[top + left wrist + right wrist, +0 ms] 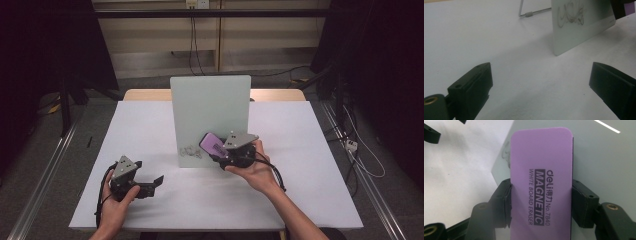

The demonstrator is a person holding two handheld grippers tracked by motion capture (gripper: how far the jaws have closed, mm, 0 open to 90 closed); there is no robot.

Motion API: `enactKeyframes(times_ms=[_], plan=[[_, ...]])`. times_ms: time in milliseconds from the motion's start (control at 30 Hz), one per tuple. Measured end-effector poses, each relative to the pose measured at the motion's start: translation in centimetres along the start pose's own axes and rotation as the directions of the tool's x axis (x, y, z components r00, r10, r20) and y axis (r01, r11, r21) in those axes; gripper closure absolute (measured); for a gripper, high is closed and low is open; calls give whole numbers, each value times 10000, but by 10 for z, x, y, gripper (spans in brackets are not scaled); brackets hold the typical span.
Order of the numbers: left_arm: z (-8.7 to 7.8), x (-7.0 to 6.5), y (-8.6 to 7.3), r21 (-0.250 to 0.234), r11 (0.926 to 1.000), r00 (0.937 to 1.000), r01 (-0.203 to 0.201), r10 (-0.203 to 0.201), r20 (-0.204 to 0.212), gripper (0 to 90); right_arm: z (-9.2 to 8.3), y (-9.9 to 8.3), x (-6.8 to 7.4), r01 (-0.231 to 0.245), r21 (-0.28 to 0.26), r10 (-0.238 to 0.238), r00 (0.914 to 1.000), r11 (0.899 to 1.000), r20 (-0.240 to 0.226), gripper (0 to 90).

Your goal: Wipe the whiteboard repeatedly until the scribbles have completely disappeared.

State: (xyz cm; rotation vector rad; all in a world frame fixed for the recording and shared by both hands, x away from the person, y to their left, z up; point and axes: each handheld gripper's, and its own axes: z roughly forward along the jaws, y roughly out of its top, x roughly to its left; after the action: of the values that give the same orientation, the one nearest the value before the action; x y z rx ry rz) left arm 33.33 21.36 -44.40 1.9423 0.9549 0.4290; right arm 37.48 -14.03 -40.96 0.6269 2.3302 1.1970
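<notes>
A small whiteboard (210,117) stands upright on the white table (150,130), with black scribbles (191,151) at its lower left corner. My right gripper (220,152) is shut on a purple magnetic whiteboard eraser (212,144), held close in front of the board's lower right part. In the right gripper view the eraser (541,190) is clamped between both pads, its printed face toward the camera, the board (599,152) behind it. My left gripper (159,180) rests low at the table's front left, jaws wide open and holding nothing. The left gripper view shows the scribbles (571,15) on the board.
A wire stand leg (531,13) props the board from behind. A wooden tabletop edge (145,94) shows beyond the white surface. Dark curtains and cables flank the table on the floor.
</notes>
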Motion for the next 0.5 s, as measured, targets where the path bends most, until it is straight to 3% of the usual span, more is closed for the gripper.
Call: enactKeyframes(times_ms=[233,500], plan=[[1,-1,0,6,10000,10000,6,-6,-20,49,-9,-16,-2,-154,176,151,9997,9997,186,414],[2,-1,0,51,10000,10000,-28,28,11,50,3,-14,7,27,350,-26,10000,9994,-46,414]])
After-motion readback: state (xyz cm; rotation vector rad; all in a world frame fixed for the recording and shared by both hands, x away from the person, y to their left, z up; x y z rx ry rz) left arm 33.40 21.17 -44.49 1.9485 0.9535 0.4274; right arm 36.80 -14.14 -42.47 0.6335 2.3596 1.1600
